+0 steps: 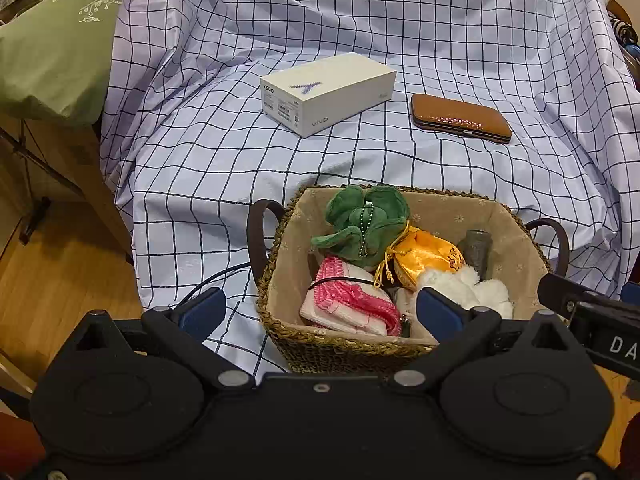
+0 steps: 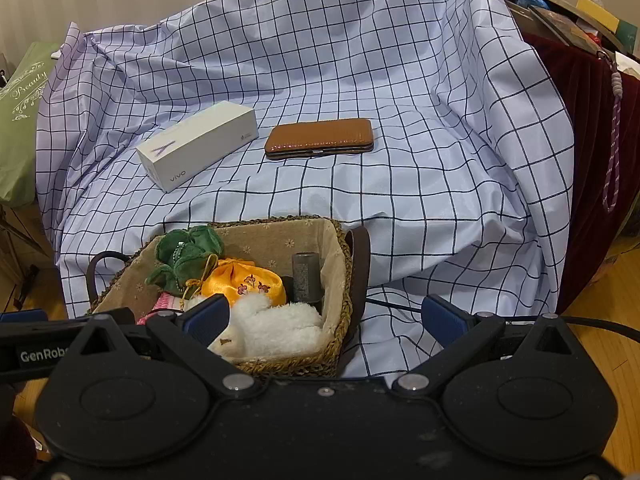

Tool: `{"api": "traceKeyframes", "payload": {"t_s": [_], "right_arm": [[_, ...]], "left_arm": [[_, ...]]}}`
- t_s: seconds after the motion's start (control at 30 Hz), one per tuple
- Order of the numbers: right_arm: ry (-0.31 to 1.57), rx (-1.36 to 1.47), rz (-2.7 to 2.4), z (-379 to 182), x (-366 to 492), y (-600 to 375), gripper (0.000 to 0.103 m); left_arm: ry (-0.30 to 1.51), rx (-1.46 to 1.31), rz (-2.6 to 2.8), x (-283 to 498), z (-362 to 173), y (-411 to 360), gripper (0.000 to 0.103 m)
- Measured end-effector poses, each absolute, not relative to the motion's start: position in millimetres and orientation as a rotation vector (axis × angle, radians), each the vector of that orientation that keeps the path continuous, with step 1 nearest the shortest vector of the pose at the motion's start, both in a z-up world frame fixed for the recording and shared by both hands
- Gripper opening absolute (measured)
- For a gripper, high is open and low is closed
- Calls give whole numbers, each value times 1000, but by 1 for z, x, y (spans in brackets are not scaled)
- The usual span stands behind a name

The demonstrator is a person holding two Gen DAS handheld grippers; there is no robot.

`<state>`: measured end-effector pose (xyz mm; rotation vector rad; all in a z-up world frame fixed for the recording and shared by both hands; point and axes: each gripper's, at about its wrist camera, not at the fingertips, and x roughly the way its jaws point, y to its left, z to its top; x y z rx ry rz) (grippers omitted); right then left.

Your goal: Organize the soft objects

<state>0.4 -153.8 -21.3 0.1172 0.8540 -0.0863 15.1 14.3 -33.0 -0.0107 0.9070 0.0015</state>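
**Now both grippers hang released by the basket**

My left gripper (image 1: 320, 312) is spread wide, holding nothing, straddling the woven basket's (image 1: 280, 280) near-left rim. My right gripper (image 2: 326, 318) is likewise released at its near-right corner. Inside lie a green plush (image 1: 360, 224), orange satin pouch (image 1: 428, 256), pink-white cloth (image 1: 348, 304) and white fluffy toy (image 1: 464, 286). Beyond, on the checked cloth (image 1: 460, 60), sit a white vivo box (image 1: 328, 92) and brown case (image 1: 460, 118).

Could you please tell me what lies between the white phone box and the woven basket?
Nothing but bare checked cloth lies between the white phone box and the woven basket; both wrist views show this.
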Motion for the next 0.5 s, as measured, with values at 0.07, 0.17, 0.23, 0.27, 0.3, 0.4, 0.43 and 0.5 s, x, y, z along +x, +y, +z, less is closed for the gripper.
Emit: {"api": "traceKeyframes", "payload": {"t_s": [0.07, 0.17, 0.23, 0.27, 0.3, 0.4, 0.43, 0.5], "right_arm": [[855, 117, -86, -22, 0, -153, 103], [855, 118, -87, -22, 0, -153, 103], [855, 118, -87, -22, 0, -153, 103], [856, 118, -86, -22, 0, -153, 103], [856, 118, -86, -22, 0, -154, 103], [857, 119, -85, -23, 0, -153, 103], [857, 119, -85, -23, 0, -153, 103], [857, 119, -85, -22, 0, -153, 103]], "left_arm": [[908, -9, 2, 15, -33, 14, 98], [910, -9, 5, 15, -34, 13, 98], [911, -10, 6, 14, -34, 14, 98], [910, -9, 6, 14, -34, 13, 98], [910, -9, 6, 14, -34, 14, 98], [910, -10, 6, 14, -34, 14, 98], [910, -9, 6, 14, -34, 14, 98], [911, -10, 6, 14, -34, 14, 98]]}}
